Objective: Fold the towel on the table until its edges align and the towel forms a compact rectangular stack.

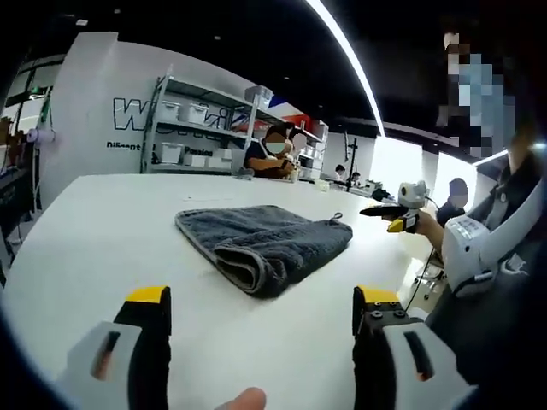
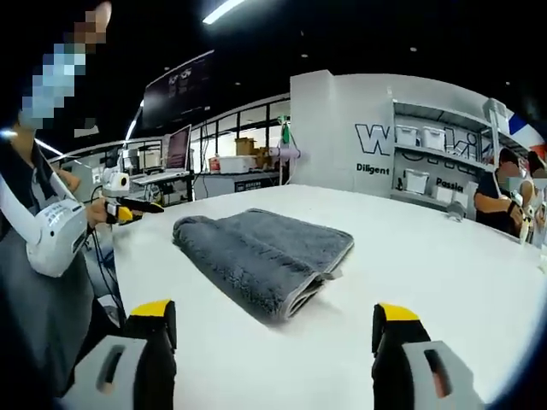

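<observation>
Yellow-tipped jaws of the left hand-held gripper (image 1: pixel 261 312) stand wide apart above the white desk (image 1: pixel 94 231), holding nothing. Beyond them, mid-desk, lies a grey towel (image 1: pixel 261 239), folded into a thick, flat rectangle. In the right gripper view, the right hand-held gripper (image 2: pixel 273 325) is likewise spread and empty, with the towel (image 2: pixel 265 252) just ahead. Shelving (image 2: pixel 440 162) with white bins stands behind.

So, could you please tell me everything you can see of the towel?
The towel is dark grey terry with a paler hem and a small hanging loop at one corner. It lies folded into a thick rectangle, flat on the white table, with layered edges at one end. Nothing touches it; both claws are clear of it.
</observation>
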{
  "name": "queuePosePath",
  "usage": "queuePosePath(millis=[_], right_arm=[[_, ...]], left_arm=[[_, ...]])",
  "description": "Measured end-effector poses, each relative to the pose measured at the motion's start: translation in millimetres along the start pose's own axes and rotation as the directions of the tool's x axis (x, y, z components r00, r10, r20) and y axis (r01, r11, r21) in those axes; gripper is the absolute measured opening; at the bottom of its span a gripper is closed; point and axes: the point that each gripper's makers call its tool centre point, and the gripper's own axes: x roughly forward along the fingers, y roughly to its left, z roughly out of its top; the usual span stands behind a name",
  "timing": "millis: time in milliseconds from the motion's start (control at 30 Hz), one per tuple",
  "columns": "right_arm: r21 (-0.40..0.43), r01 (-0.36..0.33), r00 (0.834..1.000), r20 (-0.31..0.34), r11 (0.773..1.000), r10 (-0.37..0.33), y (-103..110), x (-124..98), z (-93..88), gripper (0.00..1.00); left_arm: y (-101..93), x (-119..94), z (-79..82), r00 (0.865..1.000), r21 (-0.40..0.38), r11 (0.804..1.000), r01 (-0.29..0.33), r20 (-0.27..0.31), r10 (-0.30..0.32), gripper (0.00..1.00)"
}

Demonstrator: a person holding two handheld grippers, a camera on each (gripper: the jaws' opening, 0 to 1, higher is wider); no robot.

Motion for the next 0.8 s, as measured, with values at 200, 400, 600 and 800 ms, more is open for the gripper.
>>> queuePosePath(millis=[200,400,600,800], right_arm=[[-0.012,-0.013,1.000,-0.018,1.000,0.013,3.7,6.7,-1.9,0.99],[-0.009,-0.022,1.000,-0.022,1.000,0.022,-0.4,9.9,-1.8,0.99],[0.004,-0.016,1.000,-0.016,1.000,0.016,-4.1,10.1,-1.5,0.99],[0.022,-0.018,1.000,-0.012,1.000,0.019,-2.9,11.2,-3.5,0.99]], left_arm=[[-1.8,0.1,-3.9,1.000,0.013,1.000,0.015,-0.016,-0.014,0.95],[1.9,2.5,-4.8,0.999,0.012,1.000,0.018,-0.029,-0.017,0.97],[0.2,4.9,-4.7,0.999,0.021,0.999,0.032,-0.036,-0.031,0.99],[2.8,5.8,-7.6,0.999,0.016,1.000,0.027,-0.047,-0.027,0.99]])
